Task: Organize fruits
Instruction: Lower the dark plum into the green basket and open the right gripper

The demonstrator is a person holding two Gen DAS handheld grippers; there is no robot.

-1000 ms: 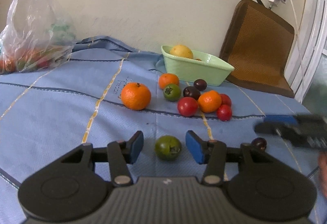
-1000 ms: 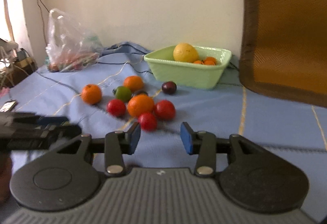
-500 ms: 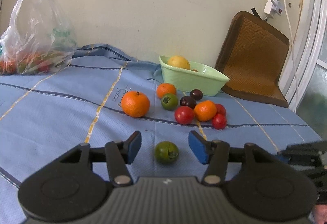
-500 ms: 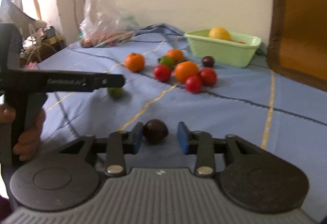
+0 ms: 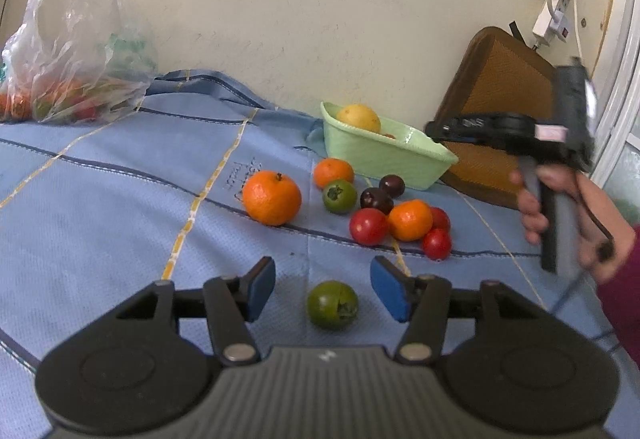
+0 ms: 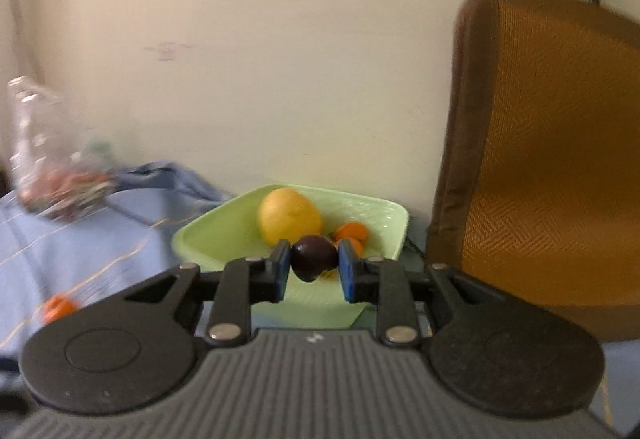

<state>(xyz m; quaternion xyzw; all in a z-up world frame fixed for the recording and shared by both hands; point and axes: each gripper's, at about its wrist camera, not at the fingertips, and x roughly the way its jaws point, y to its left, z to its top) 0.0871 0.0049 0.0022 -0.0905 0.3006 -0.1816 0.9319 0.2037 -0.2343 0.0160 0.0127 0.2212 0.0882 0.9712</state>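
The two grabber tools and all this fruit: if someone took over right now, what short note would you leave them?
Right gripper: jaws shut on a dark plum, carried in front of the green basin.
Left gripper: jaws open, a green fruit lying on the blue cloth between them, not gripped.
Done: a yellow fruit and small oranges are in the basin.
Left: drop the plum in, then collect the green fruit, the big orange and the cluster of red, orange, green and dark fruits beside the basin.
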